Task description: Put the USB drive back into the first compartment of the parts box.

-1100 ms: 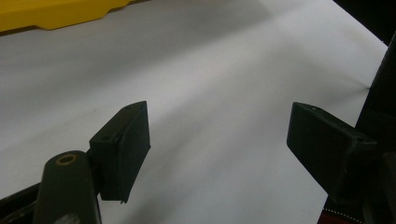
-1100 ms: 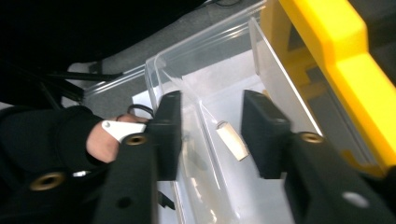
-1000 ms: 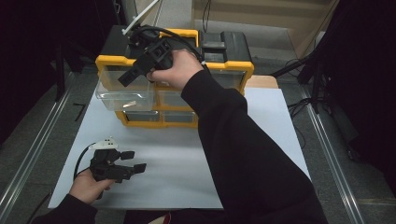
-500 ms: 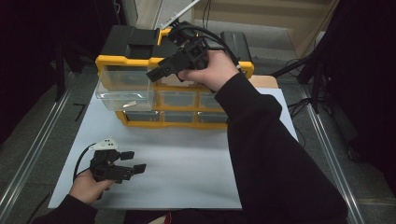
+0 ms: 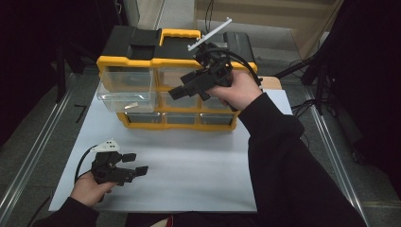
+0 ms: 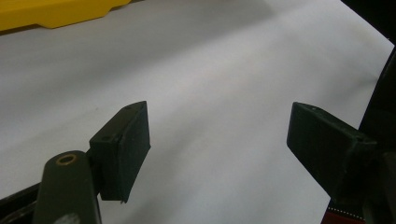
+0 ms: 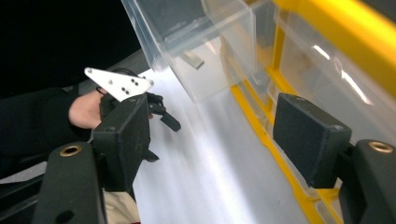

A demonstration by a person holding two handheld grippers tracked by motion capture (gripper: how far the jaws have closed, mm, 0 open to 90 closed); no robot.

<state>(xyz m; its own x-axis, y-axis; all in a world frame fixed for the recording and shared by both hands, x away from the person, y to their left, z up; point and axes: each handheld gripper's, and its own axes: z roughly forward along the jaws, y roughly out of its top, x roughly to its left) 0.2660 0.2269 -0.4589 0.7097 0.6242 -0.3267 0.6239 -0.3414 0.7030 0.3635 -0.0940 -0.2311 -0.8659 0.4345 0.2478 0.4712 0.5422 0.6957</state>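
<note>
A yellow-and-black organizer (image 5: 125, 61) with clear drawers stands at the back of a white sheet (image 5: 198, 161). Its top-left drawer (image 5: 125, 92) is pulled out, and a small pale piece (image 5: 131, 105) lies inside. My right gripper (image 5: 182, 87) hovers in front of the upper middle drawers, pointing left. Its jaws have just been opening and stand open with nothing between them. In the right gripper view the pulled-out drawer (image 7: 205, 56) and the pale piece (image 7: 192, 59) lie ahead of the right gripper (image 7: 217, 116). My left gripper (image 5: 136, 163) rests open at the sheet's front left; the left gripper (image 6: 217, 126) has bare sheet between its jaws.
Metal rails (image 5: 28, 161) run along both sides of the table. A wooden table corner (image 5: 269, 82) shows behind the sheet at the right. Cables and dark stands (image 5: 326, 71) sit beyond the right rail. Bare sheet lies between the organizer and the front edge.
My right gripper has moved rightward from the pulled-out top-left drawer to the box's middle, a little lower, and its jaws have spread apart. The left gripper has stayed put.
</note>
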